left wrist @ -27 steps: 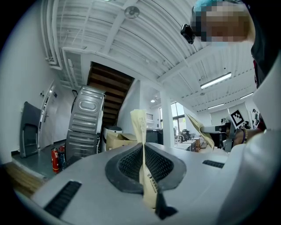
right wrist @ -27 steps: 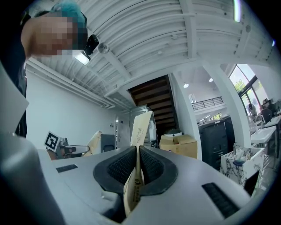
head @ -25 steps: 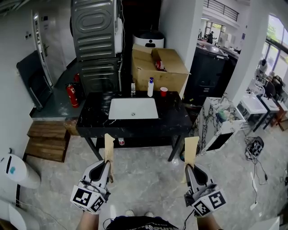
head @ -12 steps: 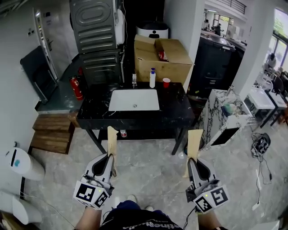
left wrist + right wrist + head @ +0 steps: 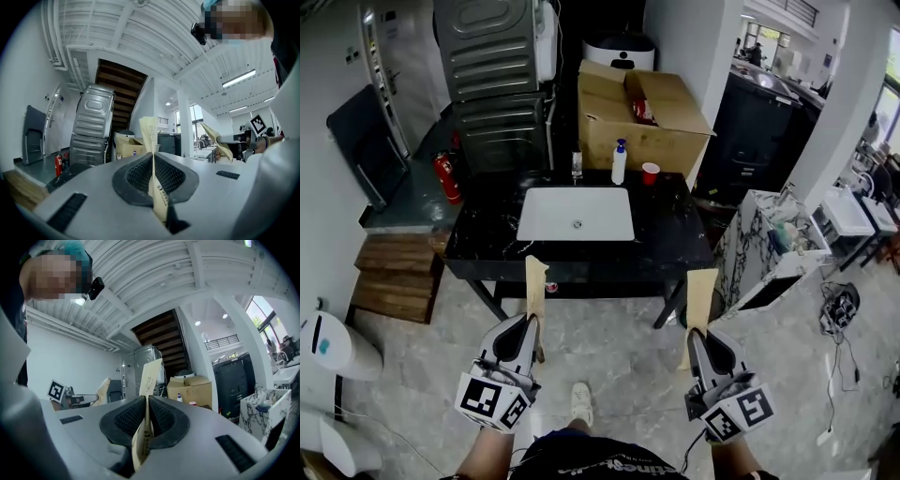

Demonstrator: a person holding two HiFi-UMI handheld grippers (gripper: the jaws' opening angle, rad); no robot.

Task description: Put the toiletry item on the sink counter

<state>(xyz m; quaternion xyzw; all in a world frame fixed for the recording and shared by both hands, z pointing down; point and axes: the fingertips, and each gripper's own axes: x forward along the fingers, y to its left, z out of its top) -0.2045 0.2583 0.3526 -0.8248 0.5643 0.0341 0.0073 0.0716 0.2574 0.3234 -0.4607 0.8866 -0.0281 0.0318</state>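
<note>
Packet [image 5: 151, 378] lettering, perhaps, gripper views only

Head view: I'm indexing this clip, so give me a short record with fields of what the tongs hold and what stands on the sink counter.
left tongs: shut on a flat beige packet, held upright
right tongs: shut on a second beige packet, held upright
sink counter: black, ahead of both tongs, white basin in the middle
counter, back edge: faucet, white pump bottle, red cup
behind counter: open cardboard box
packets: not yet on the counter
</note>
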